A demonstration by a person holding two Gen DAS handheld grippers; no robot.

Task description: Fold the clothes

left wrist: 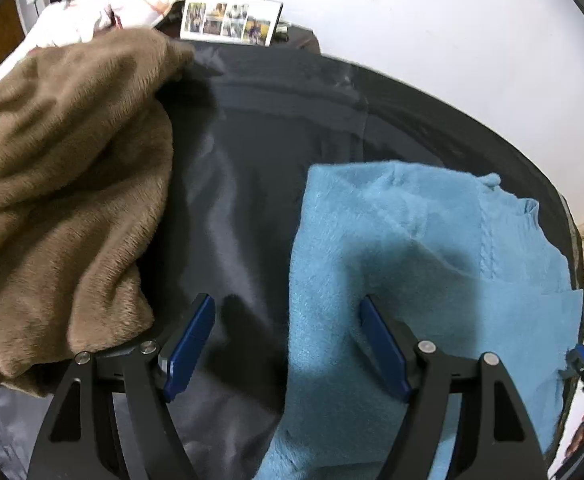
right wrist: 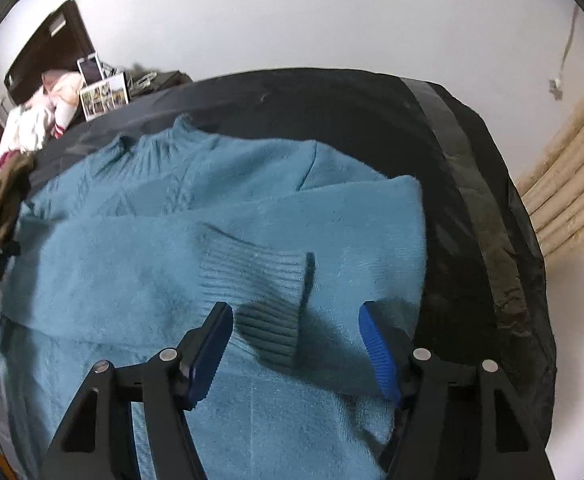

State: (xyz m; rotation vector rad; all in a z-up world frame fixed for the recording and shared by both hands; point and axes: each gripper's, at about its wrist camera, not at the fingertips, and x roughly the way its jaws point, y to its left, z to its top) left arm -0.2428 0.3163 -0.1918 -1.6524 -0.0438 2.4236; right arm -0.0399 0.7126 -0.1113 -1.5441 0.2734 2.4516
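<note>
A fluffy blue sweater (right wrist: 131, 280) lies spread on a dark cover (right wrist: 472, 200). One sleeve is folded across its body, with the ribbed cuff (right wrist: 259, 280) lying flat on top. My right gripper (right wrist: 295, 312) hovers open just above that cuff, and its pads do not touch it. In the left wrist view my left gripper (left wrist: 287, 302) is open and empty over the sweater's (left wrist: 412, 248) left edge, where it meets the dark cover (left wrist: 243, 140). A brown fleece garment (left wrist: 63, 184) is heaped to its left.
At the far end stand photo frames (left wrist: 231, 20) beside a pile of white and pink clothes (left wrist: 103, 8). A white wall runs behind. A beige ribbed surface (right wrist: 564, 200) sits past the cover's right edge.
</note>
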